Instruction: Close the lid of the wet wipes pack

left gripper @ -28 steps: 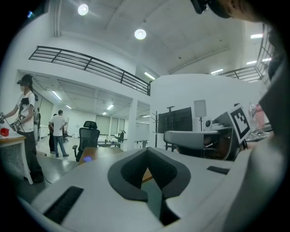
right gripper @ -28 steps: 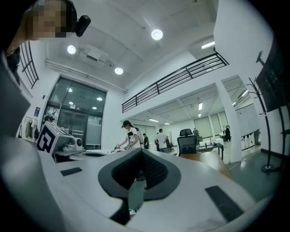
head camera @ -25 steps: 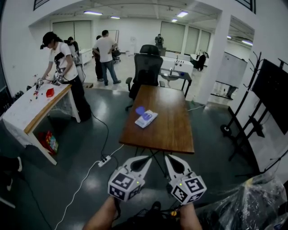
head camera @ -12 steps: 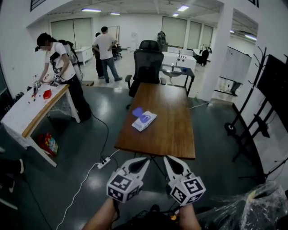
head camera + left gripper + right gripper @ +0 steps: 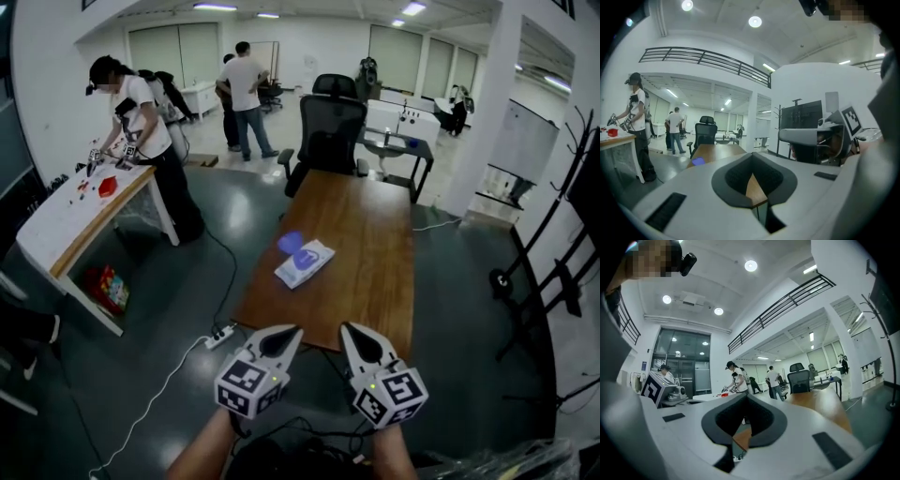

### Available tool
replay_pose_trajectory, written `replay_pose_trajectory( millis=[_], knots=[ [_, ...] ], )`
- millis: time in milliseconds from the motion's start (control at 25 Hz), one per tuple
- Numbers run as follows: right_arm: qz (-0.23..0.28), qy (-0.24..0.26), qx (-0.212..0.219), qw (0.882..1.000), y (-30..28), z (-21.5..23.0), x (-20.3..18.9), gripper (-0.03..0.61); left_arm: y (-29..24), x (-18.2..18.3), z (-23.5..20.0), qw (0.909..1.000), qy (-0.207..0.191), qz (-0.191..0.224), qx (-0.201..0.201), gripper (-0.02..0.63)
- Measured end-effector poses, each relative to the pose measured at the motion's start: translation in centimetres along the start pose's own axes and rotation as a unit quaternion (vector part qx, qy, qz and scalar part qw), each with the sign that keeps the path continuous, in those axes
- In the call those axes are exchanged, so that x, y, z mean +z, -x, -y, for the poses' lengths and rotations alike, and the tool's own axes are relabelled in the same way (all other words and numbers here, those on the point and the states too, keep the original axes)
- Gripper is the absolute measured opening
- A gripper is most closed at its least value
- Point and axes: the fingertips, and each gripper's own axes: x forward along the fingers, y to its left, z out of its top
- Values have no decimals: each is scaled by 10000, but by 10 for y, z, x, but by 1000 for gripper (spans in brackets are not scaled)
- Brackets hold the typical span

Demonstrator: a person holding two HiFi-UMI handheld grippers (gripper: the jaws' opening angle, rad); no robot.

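– Wipes first: where does the wet wipes pack point(image 5: 305, 265) sit?

– Flat on the wooden tabletop point(image 5: 375, 281), close to its left edge and roughly midway along it. The purple lid point(image 5: 290, 243) stands flipped open at the pack's far-left end, right by that edge.

– And the grippers?

– The left gripper point(image 5: 284, 334) and right gripper point(image 5: 352, 332) are side by side, short of the tabletop's near edge and well apart from the pack. Both sets of jaws are closed tip to tip with nothing between them.

– How would you expect the pack to handle?

– I'd judge it a light, soft pouch in slick film. It would likely slide or buckle under a sideways shove. The lid is probably the only stiff part, a plastic flap on a thin hinge. Which side the hinge is on is too small to tell.

– So where to take hold?

– Probably no pinch is needed. One gripper could rest its closed jaws lightly on the pack's near end to pin it. The other could tip the lid over and press its middle until it snaps. The risk is nudging the pack off the left edge.
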Motion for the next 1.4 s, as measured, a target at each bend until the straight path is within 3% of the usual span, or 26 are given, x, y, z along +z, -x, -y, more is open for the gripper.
replay_pose_trajectory(
  millis=[160,560,1000,1400],
  knots=[
    [-143,-64,36,9999,-27,24,-3,9,-28,0,-26,9999,70,-52,100,8],
    [-634,262,-353,9970,-131,65,-23,9,-99,-10,-128,9988,479,-11,-123,8],
    [-901,77,-694,9935,-211,108,-42,9,-177,-44,-215,9965,606,-521,-232,8],
    [-1367,-193,-240,9901,-258,158,-80,9,-239,-77,-278,9942,520,-839,420,8]
  ],
)
